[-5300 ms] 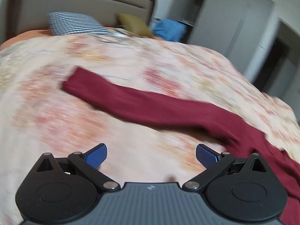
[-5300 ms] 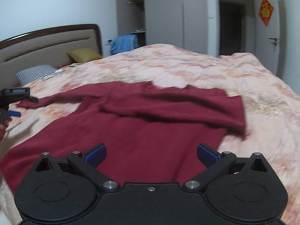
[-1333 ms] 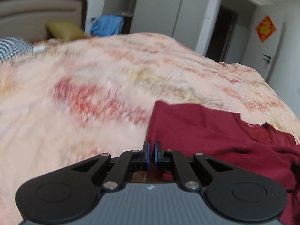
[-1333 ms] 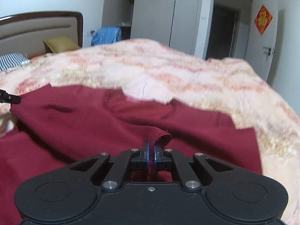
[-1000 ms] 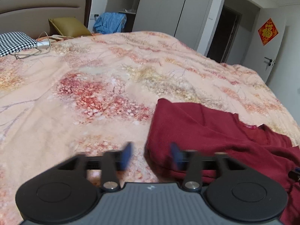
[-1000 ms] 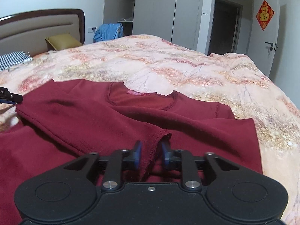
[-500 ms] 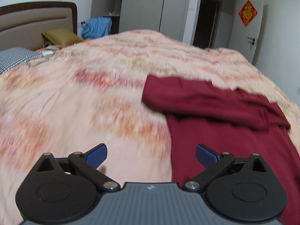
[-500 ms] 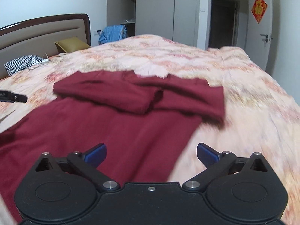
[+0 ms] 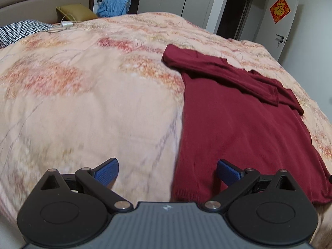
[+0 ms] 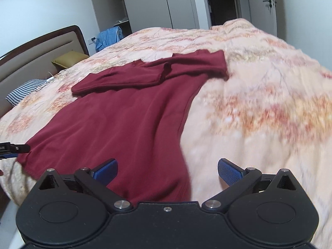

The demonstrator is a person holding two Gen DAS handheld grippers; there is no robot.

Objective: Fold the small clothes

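A dark red long-sleeved top (image 9: 238,128) lies flat on the bed, both sleeves folded across its chest near the collar. It also shows in the right wrist view (image 10: 124,116). My left gripper (image 9: 167,172) is open and empty above the hem's left corner. My right gripper (image 10: 167,171) is open and empty above the hem's right corner. The left gripper's tip (image 10: 14,148) shows at the left edge of the right wrist view.
The bed has a peach floral quilt (image 9: 83,103). A houndstooth pillow (image 9: 22,29), an olive cushion (image 9: 74,12) and a blue garment (image 9: 114,5) lie near the headboard. Wardrobes and a doorway (image 9: 232,14) stand behind.
Both grippers let go of the sleeve cuffs, opened wide and drew back from the collar end to the hem end of the top. The sleeves stay folded across the chest.
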